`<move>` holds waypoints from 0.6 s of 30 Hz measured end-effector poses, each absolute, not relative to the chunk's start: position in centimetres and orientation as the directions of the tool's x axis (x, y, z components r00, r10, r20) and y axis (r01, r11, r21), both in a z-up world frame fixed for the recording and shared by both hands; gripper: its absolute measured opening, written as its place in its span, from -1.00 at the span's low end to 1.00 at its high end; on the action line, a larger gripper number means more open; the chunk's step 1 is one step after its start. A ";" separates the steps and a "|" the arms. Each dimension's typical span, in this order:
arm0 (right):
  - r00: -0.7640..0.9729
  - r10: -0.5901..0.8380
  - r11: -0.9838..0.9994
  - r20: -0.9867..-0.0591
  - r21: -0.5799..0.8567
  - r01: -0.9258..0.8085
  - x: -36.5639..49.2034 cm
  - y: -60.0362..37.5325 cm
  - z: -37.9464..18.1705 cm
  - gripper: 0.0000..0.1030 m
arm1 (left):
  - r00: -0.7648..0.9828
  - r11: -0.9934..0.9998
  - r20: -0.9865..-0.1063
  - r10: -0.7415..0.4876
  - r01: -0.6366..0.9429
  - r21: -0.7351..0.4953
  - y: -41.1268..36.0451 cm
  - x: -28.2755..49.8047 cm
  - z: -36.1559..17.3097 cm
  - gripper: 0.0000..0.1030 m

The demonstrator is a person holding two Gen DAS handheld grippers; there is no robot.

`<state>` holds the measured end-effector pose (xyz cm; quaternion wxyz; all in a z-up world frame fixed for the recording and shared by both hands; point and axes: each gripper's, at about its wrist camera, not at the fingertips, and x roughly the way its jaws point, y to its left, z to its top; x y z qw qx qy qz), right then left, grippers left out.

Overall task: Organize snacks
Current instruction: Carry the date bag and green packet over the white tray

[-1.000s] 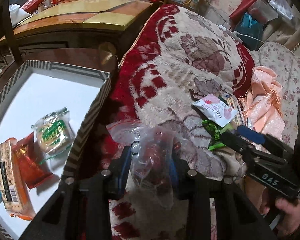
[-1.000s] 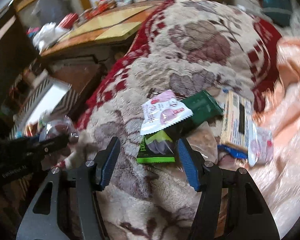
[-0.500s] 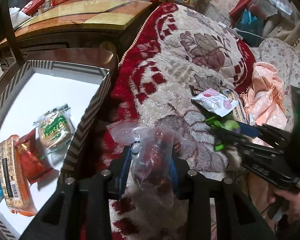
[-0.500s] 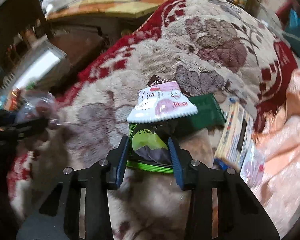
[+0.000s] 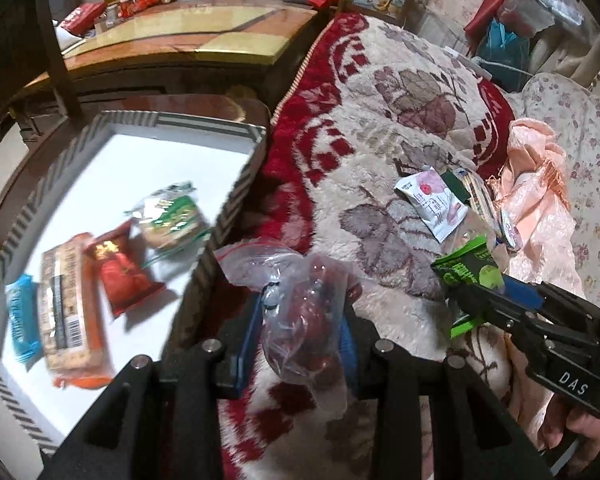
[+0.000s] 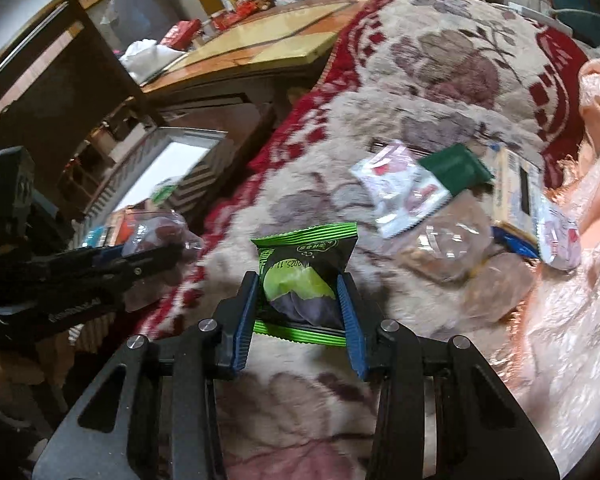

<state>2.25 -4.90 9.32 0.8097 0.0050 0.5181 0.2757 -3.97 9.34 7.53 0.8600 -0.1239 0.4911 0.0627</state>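
My left gripper [image 5: 300,320] is shut on a clear bag of red dates [image 5: 300,332], held above the blanket just right of the striped white box [image 5: 236,184]. The box holds a green-labelled cake [image 5: 172,220], a red packet [image 5: 120,276], a long orange bar [image 5: 68,304] and a blue packet [image 5: 20,316]. My right gripper [image 6: 302,304] is shut on a green snack packet [image 6: 304,276], lifted off the blanket. In the left wrist view it [image 5: 466,280] sits to the right. A pink-white packet [image 6: 400,192], a dark green packet [image 6: 456,168] and a cracker box [image 6: 518,192] lie on the blanket.
The red and cream blanket [image 5: 380,120] covers a raised bed. A wooden table [image 5: 200,40] with clutter stands behind the box. A peach satin cloth [image 5: 540,200] lies at the right. A clear bag [image 6: 448,248] lies by the snack pile.
My right gripper closed on the green packet and lifted it away from the pile, toward the left. My left gripper kept the bag of dates and moved slightly toward the box.
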 end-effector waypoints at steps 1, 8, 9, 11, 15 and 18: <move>0.313 0.454 0.844 -0.834 0.290 -0.450 2.0 -4.5 9.6 -0.26 | 0.516 0.961 -0.857 -0.011 -0.232 -0.151 9.4 -4.3 7.7 -0.26; 0.311 0.481 0.821 -0.820 0.297 -0.488 0.2 -1.9 10.6 -0.26 | 0.555 0.961 -0.831 0.043 -0.251 -0.118 10.5 -6.8 9.4 -0.26; 0.308 0.486 0.817 -0.818 0.299 -0.493 -0.1 -1.6 10.7 -0.26 | 0.560 0.960 -0.827 0.054 -0.257 -0.111 10.9 -7.2 9.7 -0.26; 0.303 0.498 0.809 -0.813 0.309 -0.500 -0.5 -1.0 11.0 -0.26 | 0.566 0.958 -0.822 0.069 -0.269 -0.104 11.5 -7.7 10.0 -0.26; 0.290 0.508 0.794 -0.811 0.312 -0.521 -1.2 0.4 11.3 -0.26 | 0.570 0.949 -0.817 0.089 -0.298 -0.104 12.9 -8.8 10.7 -0.26; 0.277 0.524 0.779 -0.805 0.323 -0.537 -1.5 1.5 11.7 -0.26 | 0.579 0.943 -0.806 0.121 -0.321 -0.089 14.2 -9.5 11.4 -0.26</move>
